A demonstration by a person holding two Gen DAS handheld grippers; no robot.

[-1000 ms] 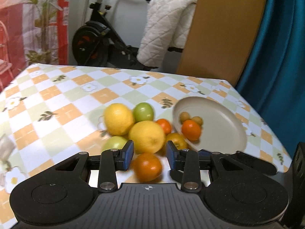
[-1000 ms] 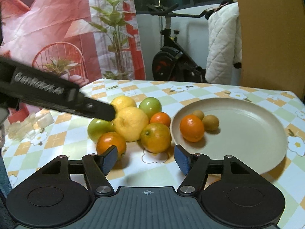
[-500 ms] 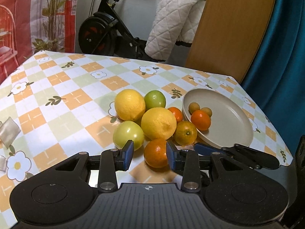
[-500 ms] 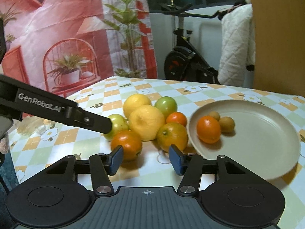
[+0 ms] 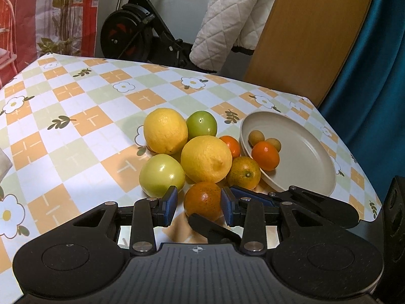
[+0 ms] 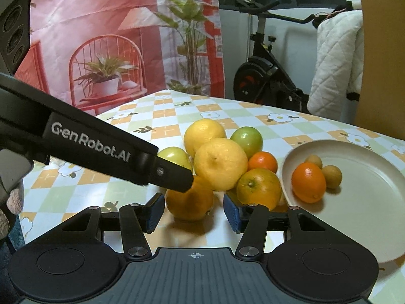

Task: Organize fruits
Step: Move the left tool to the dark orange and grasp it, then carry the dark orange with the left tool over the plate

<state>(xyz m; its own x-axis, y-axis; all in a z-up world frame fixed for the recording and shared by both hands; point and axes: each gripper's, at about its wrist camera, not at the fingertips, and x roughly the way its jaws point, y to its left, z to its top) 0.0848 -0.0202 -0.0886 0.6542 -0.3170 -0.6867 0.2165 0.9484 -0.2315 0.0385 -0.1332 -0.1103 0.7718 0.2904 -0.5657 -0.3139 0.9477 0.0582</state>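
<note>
A pile of fruit lies on the checked tablecloth: two lemons (image 5: 206, 159), two green fruits (image 5: 162, 174) and several oranges. The nearest orange (image 5: 202, 201) sits between the open fingers of both grippers. My left gripper (image 5: 198, 205) frames it with small gaps either side. My right gripper (image 6: 193, 211) is open around the same orange (image 6: 188, 201); the left gripper's finger (image 6: 172, 176) crosses over it. A beige plate (image 6: 374, 202) on the right holds one orange (image 6: 308, 182) and two small brown fruits (image 6: 332, 176).
The table edge runs close on the right by a teal curtain (image 5: 367, 76). A wooden board (image 5: 303, 38), an exercise bike (image 5: 136, 33) with a white quilt stand behind the table. A small white item (image 5: 3, 163) lies at the far left.
Both grippers have moved in on the nearest orange. The right gripper shifted left so the orange now sits between its fingers. The fruit has not moved.
</note>
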